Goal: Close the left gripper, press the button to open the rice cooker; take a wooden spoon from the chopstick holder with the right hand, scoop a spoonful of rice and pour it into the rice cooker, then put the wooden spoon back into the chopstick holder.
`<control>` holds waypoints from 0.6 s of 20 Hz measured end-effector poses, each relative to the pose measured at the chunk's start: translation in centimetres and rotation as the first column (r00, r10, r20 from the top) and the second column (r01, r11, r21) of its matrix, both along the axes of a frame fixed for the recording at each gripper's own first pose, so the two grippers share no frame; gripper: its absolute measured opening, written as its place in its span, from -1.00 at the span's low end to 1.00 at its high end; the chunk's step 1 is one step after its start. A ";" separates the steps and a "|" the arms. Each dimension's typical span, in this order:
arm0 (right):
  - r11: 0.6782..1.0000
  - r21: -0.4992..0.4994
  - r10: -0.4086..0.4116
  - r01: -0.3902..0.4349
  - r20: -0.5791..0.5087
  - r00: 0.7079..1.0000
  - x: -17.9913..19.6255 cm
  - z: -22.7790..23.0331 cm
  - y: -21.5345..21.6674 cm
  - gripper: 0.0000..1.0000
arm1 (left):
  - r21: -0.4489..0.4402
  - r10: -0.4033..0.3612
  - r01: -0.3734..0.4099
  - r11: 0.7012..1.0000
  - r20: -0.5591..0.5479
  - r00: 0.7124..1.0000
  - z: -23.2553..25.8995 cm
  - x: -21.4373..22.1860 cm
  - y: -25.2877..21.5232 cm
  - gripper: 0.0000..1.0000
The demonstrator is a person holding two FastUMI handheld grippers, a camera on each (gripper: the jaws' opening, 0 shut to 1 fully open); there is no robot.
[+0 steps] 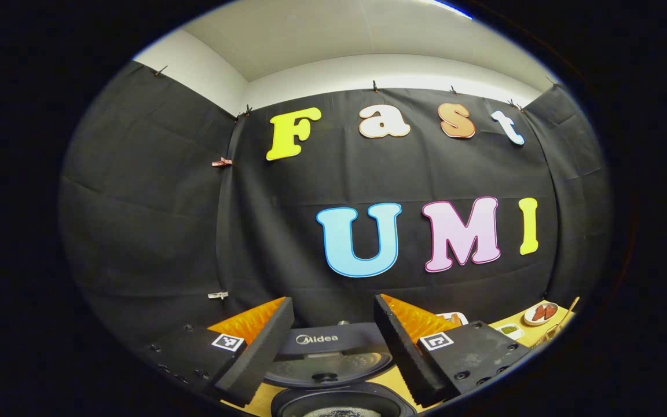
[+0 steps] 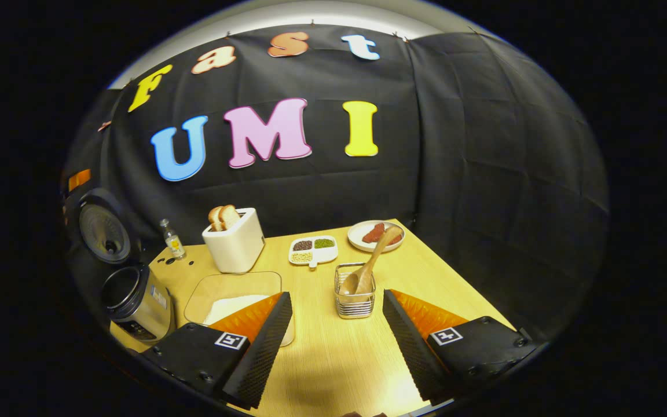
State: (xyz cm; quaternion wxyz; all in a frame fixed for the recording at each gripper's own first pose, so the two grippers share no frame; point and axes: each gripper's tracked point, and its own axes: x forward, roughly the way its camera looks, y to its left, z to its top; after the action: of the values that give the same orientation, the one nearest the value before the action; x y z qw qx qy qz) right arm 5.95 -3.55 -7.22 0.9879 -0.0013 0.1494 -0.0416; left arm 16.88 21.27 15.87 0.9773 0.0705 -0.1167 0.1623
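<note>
Both jaws gape; right gripper (image 2: 333, 341) faces the wooden spoon (image 2: 371, 263) in the chopstick holder (image 2: 355, 301) mid-table; we pinch its handle squarely, rice cooker (image 2: 134, 301) open.

The left gripper (image 1: 327, 341) is held level and pointed straight ahead, its two fingers spread wide with nothing clamped between them. The right gripper (image 2: 336, 341) tips downward from above, its fingers (image 2: 264, 341) likewise spread wide apart and holding nothing.
</note>
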 end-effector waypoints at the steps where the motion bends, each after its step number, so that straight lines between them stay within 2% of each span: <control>1: 1.000 -0.011 0.007 -0.007 0.001 1.000 -1.0 0.2 0.8 0.97 | 0.000 -0.002 0.002 1.000 0.008 1.000 0.1 0.7 0.6 0.89; 5: 0.999 0.012 0.047 -0.047 -0.019 0.999 -3.5 0.9 4.3 0.97 | -0.036 0.018 -0.020 0.999 -0.065 0.998 -2.4 2.8 2.9 0.83; 7: 0.998 0.010 0.061 -0.061 0.000 0.998 -4.1 1.9 5.2 0.97 | -0.034 0.020 -0.022 0.999 -0.067 0.998 -2.2 2.9 2.5 0.96; 12: 0.995 -0.015 0.101 -0.101 0.019 0.995 -4.6 2.7 5.5 0.97 | -0.094 0.051 -0.068 0.993 -0.171 0.984 -4.3 0.4 0.9 0.98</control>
State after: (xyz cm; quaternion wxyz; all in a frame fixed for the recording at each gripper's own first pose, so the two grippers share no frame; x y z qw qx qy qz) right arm 1.34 1.90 -4.50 0.9901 -0.0155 0.1390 0.0073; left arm 17.31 22.14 11.57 0.9807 0.0384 -0.0234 0.1905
